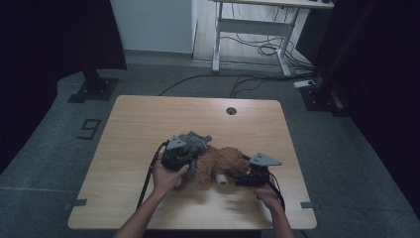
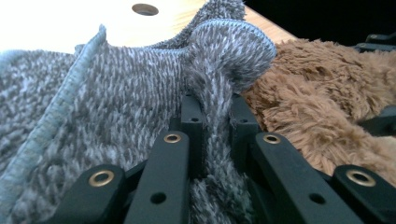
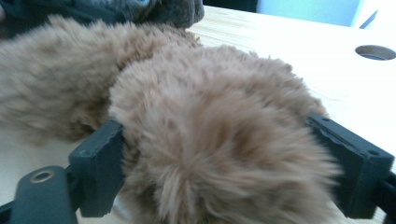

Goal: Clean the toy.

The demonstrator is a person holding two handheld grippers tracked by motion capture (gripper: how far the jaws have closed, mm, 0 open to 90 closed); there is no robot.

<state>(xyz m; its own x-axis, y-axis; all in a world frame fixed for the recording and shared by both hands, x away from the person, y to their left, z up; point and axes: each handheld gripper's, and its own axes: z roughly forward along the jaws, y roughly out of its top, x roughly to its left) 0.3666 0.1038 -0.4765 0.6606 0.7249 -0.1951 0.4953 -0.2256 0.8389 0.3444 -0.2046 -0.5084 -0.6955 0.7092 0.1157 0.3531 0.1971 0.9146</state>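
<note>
While the brown plush toy (image 1: 219, 163) lies in the lower middle of the high view on the wooden surface (image 1: 148, 124), a grey knitted cloth (image 1: 193, 144) sits bunched against its left end, just above the left gripper (image 1: 184, 157). The right gripper (image 1: 232, 176) comes in from the lower right and meets the toy's white-tipped end, so the two tools seem placed to work the cloth and the toy against each other: one to hold the toy, the other to draw the fabric.

In the left gripper view, the fingers (image 2: 192, 122) are nearly together at the centre, pinching a raised fold of the grey cloth (image 2: 135, 93). The brown fur (image 2: 322, 93) fills the right of the frame, touching the cloth. That narrow pinch suits thin fabric and probably gives a firm pull point.

In the right gripper view, the fingers (image 3: 100, 161) stand wide at the lower left and lower right, with a rounded part of the toy (image 3: 224, 135) between them. Fur brushes both pads, but whether they squeeze it I cannot tell; the stance looks like a loose cradle, steadying the toy.
</note>
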